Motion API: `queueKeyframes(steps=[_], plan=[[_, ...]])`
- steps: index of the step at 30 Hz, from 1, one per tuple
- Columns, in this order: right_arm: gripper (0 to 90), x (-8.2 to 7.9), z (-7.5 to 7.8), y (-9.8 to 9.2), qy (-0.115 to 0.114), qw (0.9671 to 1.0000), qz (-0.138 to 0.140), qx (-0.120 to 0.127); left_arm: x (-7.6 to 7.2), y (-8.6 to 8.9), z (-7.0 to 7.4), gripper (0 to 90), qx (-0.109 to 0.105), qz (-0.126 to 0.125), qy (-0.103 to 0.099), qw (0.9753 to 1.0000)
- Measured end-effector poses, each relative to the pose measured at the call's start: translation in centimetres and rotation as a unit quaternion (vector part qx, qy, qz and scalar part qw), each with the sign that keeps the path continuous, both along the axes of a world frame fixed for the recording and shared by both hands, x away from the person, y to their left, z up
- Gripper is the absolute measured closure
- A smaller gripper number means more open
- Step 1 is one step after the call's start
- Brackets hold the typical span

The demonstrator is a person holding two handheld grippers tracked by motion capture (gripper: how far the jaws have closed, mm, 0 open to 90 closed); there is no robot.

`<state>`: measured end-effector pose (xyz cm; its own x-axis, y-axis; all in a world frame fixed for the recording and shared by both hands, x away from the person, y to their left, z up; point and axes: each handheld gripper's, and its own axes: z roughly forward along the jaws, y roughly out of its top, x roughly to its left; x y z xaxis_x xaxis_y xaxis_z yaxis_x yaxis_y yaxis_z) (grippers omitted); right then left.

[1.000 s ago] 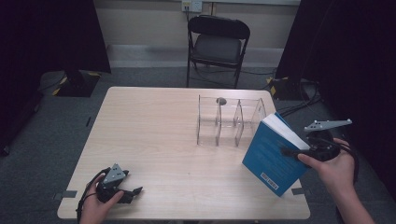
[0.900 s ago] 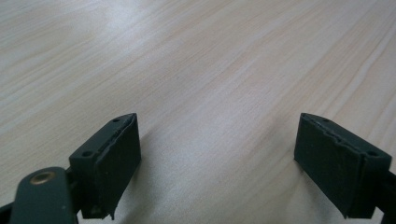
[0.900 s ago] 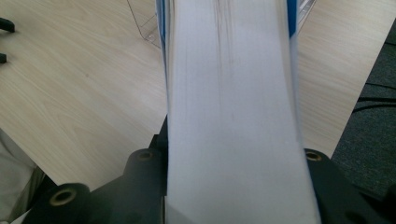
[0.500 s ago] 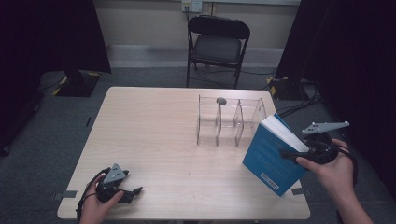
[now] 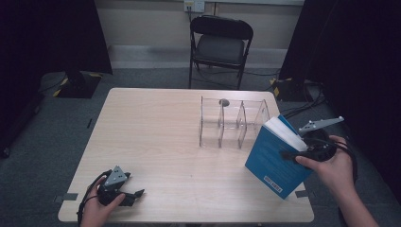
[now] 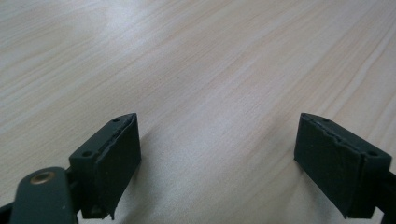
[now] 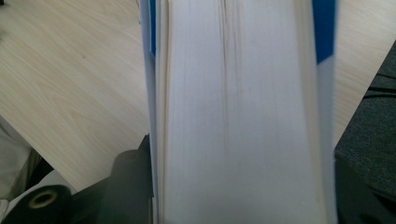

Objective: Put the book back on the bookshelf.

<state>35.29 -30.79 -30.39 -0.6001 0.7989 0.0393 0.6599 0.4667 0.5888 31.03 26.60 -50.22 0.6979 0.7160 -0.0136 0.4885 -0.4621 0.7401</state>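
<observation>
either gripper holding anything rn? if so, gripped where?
The right gripper clamps the blue book across its thickness at the page edge, one jaw on each cover. The left gripper is open over bare table, holding nothing.

The blue book (image 7: 238, 112) hides the right gripper's (image 5: 295, 156) jaws — top edge cropped.

Right gripper (image 7: 233, 186) clamps a blue-covered book (image 7: 238, 116) between its jaws, one jaw pressed to each cover. The page block faces the camera, pale, with faint darker streaks running lengthwise (the upper part is blurred). Blue cover edges show on both sides of the pages. Beyond the book, to the left and upper right of the gripper, lies the light wood table (image 7: 70, 79). At the gripper's far right, past the table edge, is dark grey floor (image 7: 373, 116).
</observation>
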Motion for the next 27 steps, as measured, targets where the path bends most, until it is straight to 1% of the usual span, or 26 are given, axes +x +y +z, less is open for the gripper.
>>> queueKeyframes(steps=[1, 2, 4, 7, 8, 9, 10, 12, 13, 14, 15, 16, 17, 18, 20, 22, 24, 26, 27], plan=[[57.3, 0.0, -0.01, 0.02, -0.002, 1.0, 0.0, -0.002, 0.0, 0.0, 0.0, 14.3, 0.0, 0.0, 0.0, 1.0], [57.8, -0.03, 0.03, 0.1, -0.002, 0.9999, 0.003, -0.013, 0.0, 0.0, 0.0, 14.3, 0.0, 0.0, 0.0, 1.0], [58.2, -0.02, 0.02, 0.11, -0.003, 0.9999, 0.003, -0.014, 0.01, 0.02, 0.01, 14.3, 0.002, -0.002, 0.0, 1.0], [58.4, 0.1, -0.02, 0.12, 0.01, 0.9999, 0.001, -0.009, 0.0, 0.01, 0.0, 14.3, 0.001, 0.0, 0.0, 1.0], [58.4, 0.17, 0.03, 0.2, 0.024, 0.9996, -0.001, -0.017, 0.0, 0.0, 0.0, 14.3, 0.0, 0.0, 0.0, 1.0], [58.6, 0.22, 0.01, 0.16, 0.024, 0.9996, 0.001, -0.015, 0.0, 0.0, 0.0, 14.3, 0.0, 0.0, 0.0, 1.0], [58.5, 0.23, 0.01, 0.16, 0.024, 0.9996, -0.001, -0.018, 0.01, 0.03, 0.02, 14.3, 0.003, -0.002, 0.0, 1.0], [58.0, 0.25, 0.01, 0.16, 0.024, 0.9995, -0.002, -0.021, 0.0, 0.01, 0.0, 14.2, 0.001, -0.001, 0.0, 1.0], [57.2, 0.24, 0.02, 0.22, 0.024, 0.9994, -0.005, -0.026, 0.0, 0.0, 0.0, 14.2, 0.0, -0.001, 0.0, 1.0], [55.9, 0.27, 0.0, 0.34, 0.031, 0.9989, -0.002, -0.034, 0.01, 0.04, 0.02, 14.2, 0.003, -0.002, 0.0, 1.0], [54.6, 0.28, -0.02, 0.53, 0.034, 0.9981, 0.001, -0.051, 0.01, 0.01, 0.0, 14.2, 0.001, -0.001, 0.0, 1.0], [54.3, 0.26, -0.03, 0.64, 0.032, 0.9976, 0.004, -0.06, 0.0, 0.01, 0.0, 14.2, 0.0, 0.0, 0.0, 1.0], [54.6, 0.27, -0.03, 0.62, 0.035, 0.9977, 0.005, -0.058, 0.02, 0.04, 0.02, 14.2, 0.003, -0.002, 0.0, 1.0], [55.3, 0.26, -0.02, 0.57, 0.031, 0.9979, 0.005, -0.057, 0.0, 0.0, -0.01, 14.2, 0.0, 0.0, 0.0, 1.0], [56.4, 0.18, -0.04, 0.57, 0.026, 0.9982, 0.006, -0.053, 0.01, 0.03, 0.01, 14.2, 0.002, -0.002, 0.0, 1.0], [57.9, 0.15, -0.03, 0.58, 0.026, 0.9982, 0.013, -0.053, 0.01, 0.01, 0.0, 14.2, 0.0, -0.001, 0.0, 1.0], [59.2, 0.17, -0.02, 0.53, 0.028, 0.9984, 0.011, -0.048, 0.01, 0.04, 0.01, 14.2, 0.003, -0.002, 0.0, 1.0], [59.9, 0.21, -0.03, 0.49, 0.028, 0.9984, 0.011, -0.047, 0.0, 0.0, -0.01, 14.2, 0.0, 0.0, 0.0, 1.0], [60.2, 0.23, -0.02, 0.45, 0.03, 0.9985, 0.008, -0.044, 0.02, 0.04, 0.01, 14.2, 0.003, -0.002, 0.0, 1.0]])
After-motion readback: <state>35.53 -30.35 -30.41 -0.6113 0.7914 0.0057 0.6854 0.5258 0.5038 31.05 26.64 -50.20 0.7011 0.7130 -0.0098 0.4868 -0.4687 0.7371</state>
